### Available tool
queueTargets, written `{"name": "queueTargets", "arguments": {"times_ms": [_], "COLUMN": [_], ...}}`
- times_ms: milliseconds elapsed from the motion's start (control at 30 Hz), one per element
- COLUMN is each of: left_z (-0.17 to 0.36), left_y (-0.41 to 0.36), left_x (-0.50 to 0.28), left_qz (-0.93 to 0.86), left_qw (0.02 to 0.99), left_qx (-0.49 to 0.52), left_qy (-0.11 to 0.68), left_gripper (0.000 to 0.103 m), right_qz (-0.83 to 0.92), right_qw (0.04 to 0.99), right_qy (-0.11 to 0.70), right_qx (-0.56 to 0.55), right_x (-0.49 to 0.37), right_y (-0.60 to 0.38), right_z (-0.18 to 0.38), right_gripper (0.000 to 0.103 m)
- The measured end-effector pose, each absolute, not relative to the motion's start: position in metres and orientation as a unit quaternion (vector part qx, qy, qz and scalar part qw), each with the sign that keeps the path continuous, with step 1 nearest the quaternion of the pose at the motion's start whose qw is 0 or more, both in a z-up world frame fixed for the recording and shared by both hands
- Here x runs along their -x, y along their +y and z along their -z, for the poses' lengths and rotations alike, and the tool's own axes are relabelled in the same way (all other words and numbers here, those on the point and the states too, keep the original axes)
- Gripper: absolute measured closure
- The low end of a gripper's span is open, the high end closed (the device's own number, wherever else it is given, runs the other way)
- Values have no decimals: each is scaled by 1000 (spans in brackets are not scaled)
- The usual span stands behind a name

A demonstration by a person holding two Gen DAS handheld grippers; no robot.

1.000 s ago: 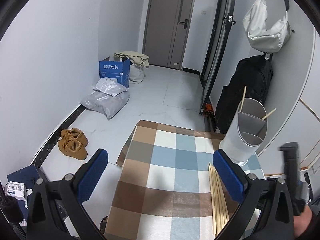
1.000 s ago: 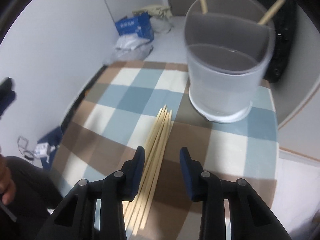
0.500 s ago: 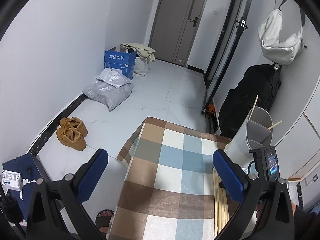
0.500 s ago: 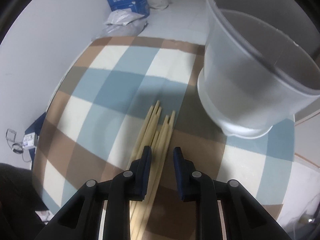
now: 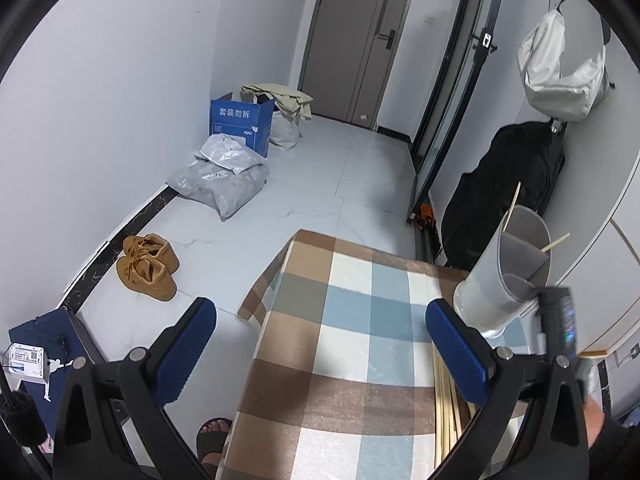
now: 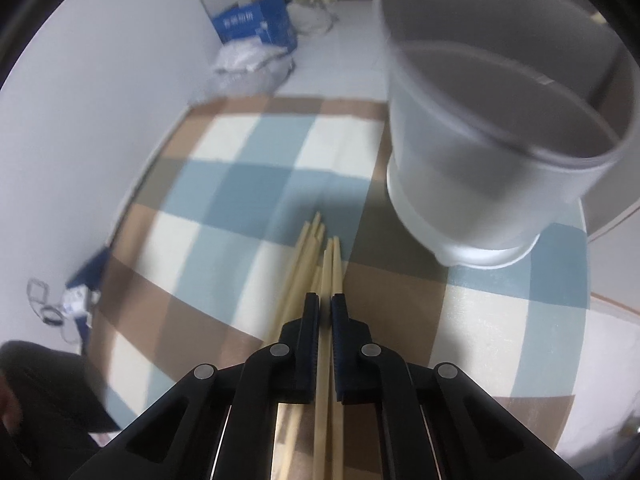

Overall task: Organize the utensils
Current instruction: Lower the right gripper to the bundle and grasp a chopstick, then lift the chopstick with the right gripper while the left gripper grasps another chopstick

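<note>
Several wooden chopsticks (image 6: 306, 252) lie in a bundle on the checked tablecloth (image 6: 240, 184), also in the left wrist view (image 5: 444, 400). My right gripper (image 6: 325, 306) is shut on one chopstick (image 6: 328, 272) of the bundle, low over the cloth. A grey divided utensil holder (image 6: 492, 128) stands just beyond, to the right; in the left wrist view the holder (image 5: 504, 276) has two chopsticks standing in it. My left gripper (image 5: 320, 328) is open and empty, held above the table's left side.
The small table's edge (image 5: 276, 276) drops to a white floor with tan shoes (image 5: 148, 266), grey bags (image 5: 222, 178) and a blue box (image 5: 240, 120). A black bag (image 5: 508, 184) leans on the wall behind the holder. A sandalled foot (image 5: 214, 436) is by the table.
My right gripper dropped onto the bundle and its jaws closed from open onto one chopstick. My left gripper rose a little and stayed open.
</note>
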State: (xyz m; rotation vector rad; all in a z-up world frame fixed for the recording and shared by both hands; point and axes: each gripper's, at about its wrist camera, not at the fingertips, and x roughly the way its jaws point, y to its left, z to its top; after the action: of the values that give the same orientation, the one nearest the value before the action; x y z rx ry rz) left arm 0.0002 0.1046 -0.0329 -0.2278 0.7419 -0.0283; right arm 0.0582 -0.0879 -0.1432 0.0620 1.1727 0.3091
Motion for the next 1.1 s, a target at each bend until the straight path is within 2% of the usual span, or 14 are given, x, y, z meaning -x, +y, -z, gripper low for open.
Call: {"name": "queueTargets", "arguments": {"times_ms": [333,633,933,1100], "left_z": [70,110,131,140], "left_y": [56,0,-14,-11], "left_x": [-18,-25,-26,-31], "left_qz": [70,109,69,60], "left_qw": [885,832,810,795], "left_qx": [59,-9,-71,-50], "left_qy": [457,543,578,601], "left_gripper": [1,1,1,1], "right_qz": [-174,-165,-150,-155], "right_qw": [856,858,878,883], "right_qy": [464,425,386,369], "right_qx": [-146,-235,-241,-246], "right_x": [-29,-14,6,11], "right_y": [-130,-177,-204,-214], "right_z": [103,100,79,69], "right_gripper": [98,98,98,98]}}
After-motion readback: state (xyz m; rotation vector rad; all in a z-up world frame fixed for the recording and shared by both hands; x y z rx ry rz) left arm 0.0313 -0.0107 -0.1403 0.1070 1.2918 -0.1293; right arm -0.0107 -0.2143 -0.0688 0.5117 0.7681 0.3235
